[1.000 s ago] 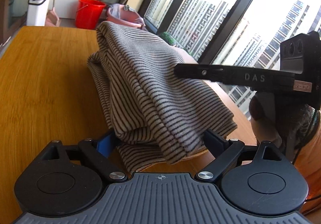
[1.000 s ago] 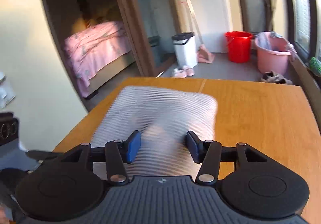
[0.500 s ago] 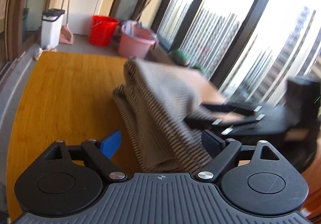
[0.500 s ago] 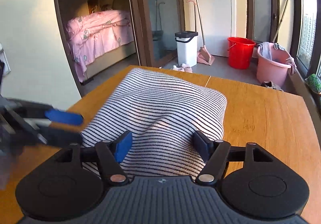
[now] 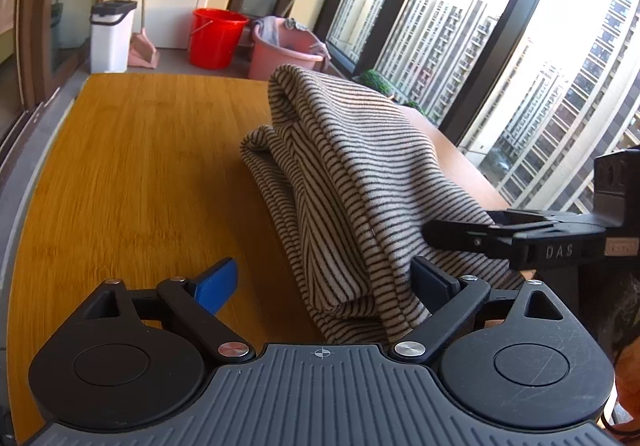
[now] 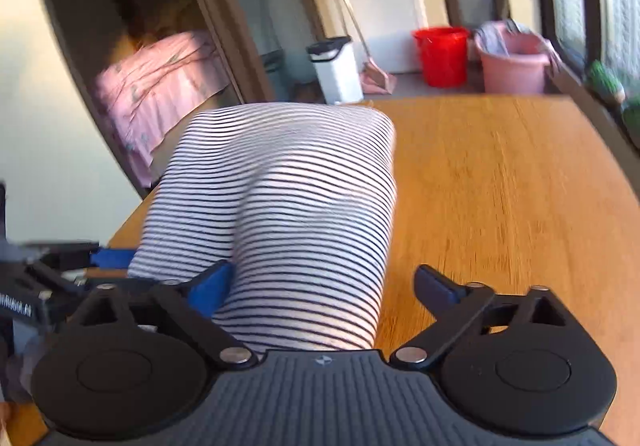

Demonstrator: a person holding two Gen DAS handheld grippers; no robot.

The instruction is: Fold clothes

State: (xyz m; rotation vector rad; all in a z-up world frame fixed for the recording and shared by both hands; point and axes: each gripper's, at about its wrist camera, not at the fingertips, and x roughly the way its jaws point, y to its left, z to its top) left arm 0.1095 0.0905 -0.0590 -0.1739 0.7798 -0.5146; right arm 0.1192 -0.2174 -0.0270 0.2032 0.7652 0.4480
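Left wrist view: striped garment (image 5: 360, 182) lies folded in layers on wooden table (image 5: 132, 166).
Left gripper (image 5: 324, 278): fingers spread, released.
Right gripper (image 6: 324, 286): fingers spread, straddling the cloth, likely to reposition.

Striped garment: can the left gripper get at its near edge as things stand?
Probably yes. The left gripper is open, with the striped garment lying partly between its fingers; nothing blocks it. The right gripper sits beside it.

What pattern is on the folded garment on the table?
Thin dark horizontal stripes on a pale ground; the striped garment shows sharpest in the left wrist view.
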